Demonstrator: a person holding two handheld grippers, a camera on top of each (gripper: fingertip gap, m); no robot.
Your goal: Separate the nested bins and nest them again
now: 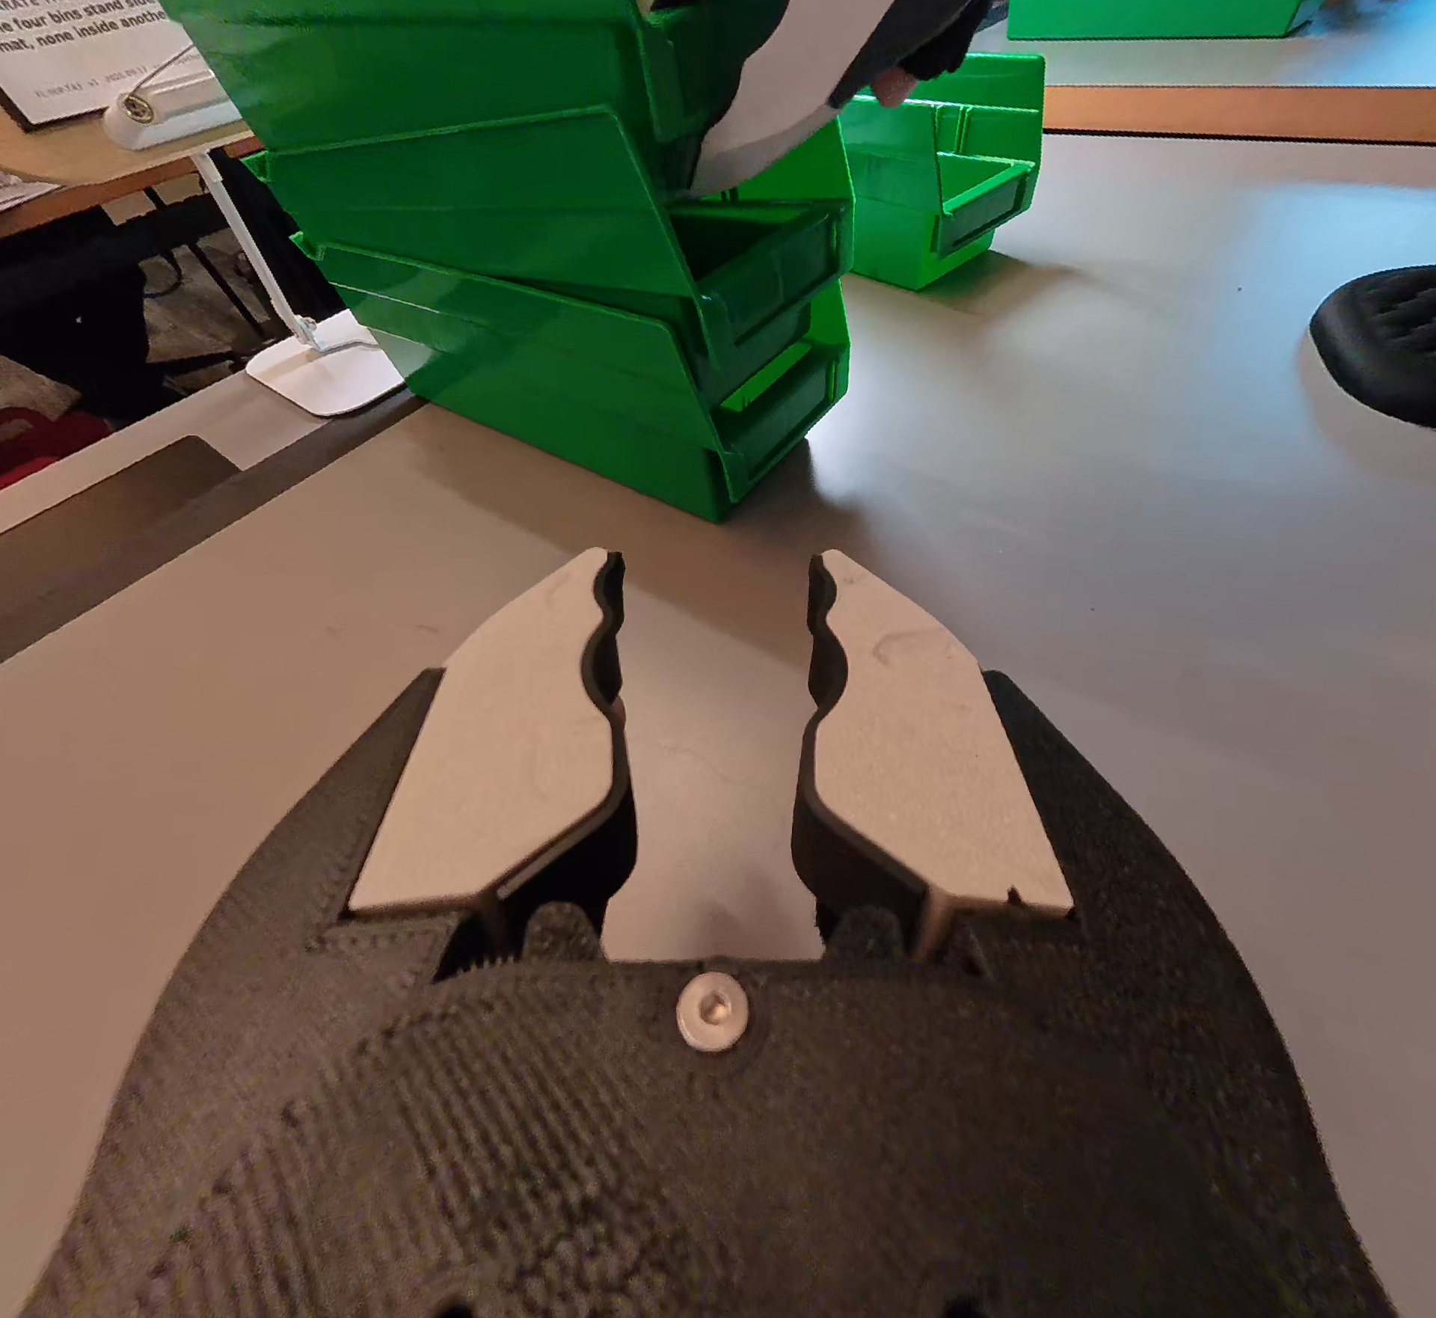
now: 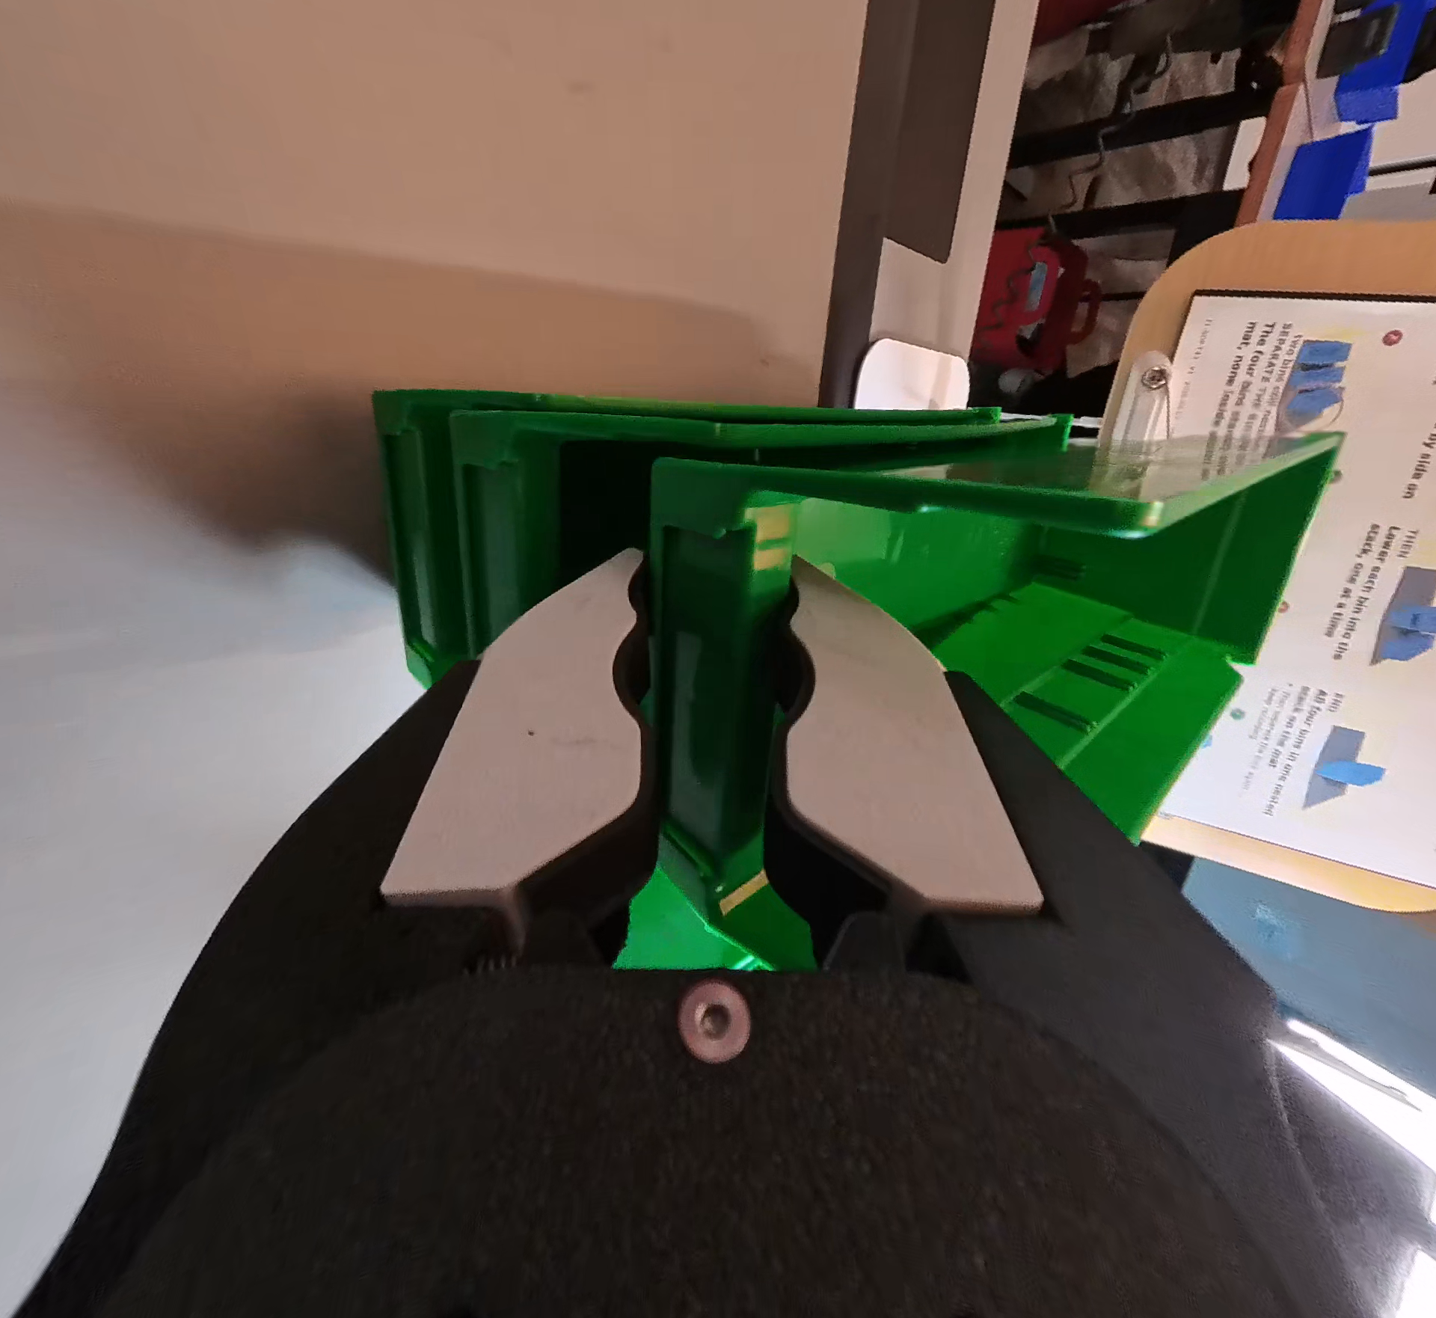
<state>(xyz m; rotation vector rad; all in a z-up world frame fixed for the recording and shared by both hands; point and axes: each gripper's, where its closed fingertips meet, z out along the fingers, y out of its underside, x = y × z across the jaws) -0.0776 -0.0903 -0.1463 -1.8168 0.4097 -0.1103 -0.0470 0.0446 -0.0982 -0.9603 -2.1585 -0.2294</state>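
Bins of green plastic, nested in a stack (image 1: 544, 317), stand near the left edge of the grey table (image 1: 1088, 581). The right gripper (image 2: 715, 581), reaching down from above, is clamped on the front lip of the top bin (image 2: 1010, 581), whose long axis runs straight away from its fingers. The left gripper (image 1: 715, 566) hovers low with jaws apart and empty, the stack just ahead of it. A single bin (image 1: 940, 193) sits behind the stack.
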